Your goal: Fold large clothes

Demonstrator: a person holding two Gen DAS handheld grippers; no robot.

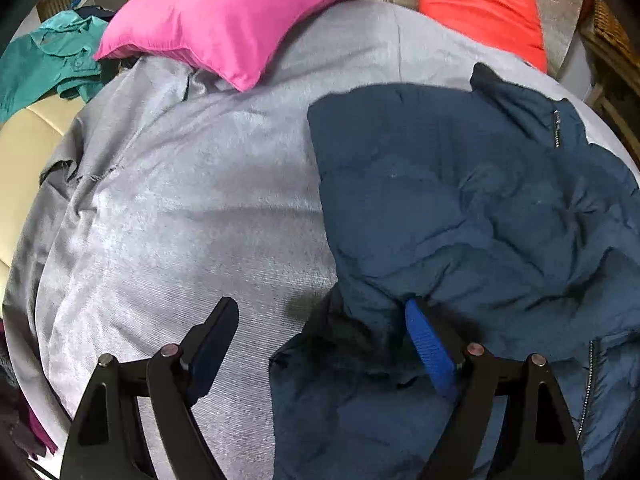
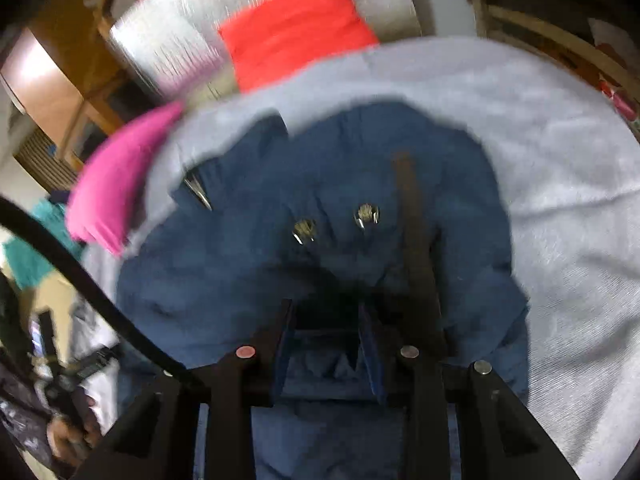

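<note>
A navy puffer jacket [image 1: 472,208] lies on a grey bedspread [image 1: 180,200], at the right in the left wrist view. My left gripper [image 1: 320,320] is open wide at the jacket's near left edge; its right finger [image 1: 428,352] rests on the fabric and its left finger is over the bedspread. In the blurred right wrist view the jacket [image 2: 240,264] fills the middle, with two metal snaps [image 2: 304,228] and a zipper showing. My right gripper [image 2: 326,316] is narrowly parted with a fold of the jacket between its fingers.
A pink pillow [image 1: 224,20] and a red pillow [image 1: 480,8] lie at the bed's far end. A teal shirt [image 1: 44,64] lies at the far left beside a cream surface [image 1: 24,152]. Wooden furniture [image 2: 80,80] stands beyond the bed.
</note>
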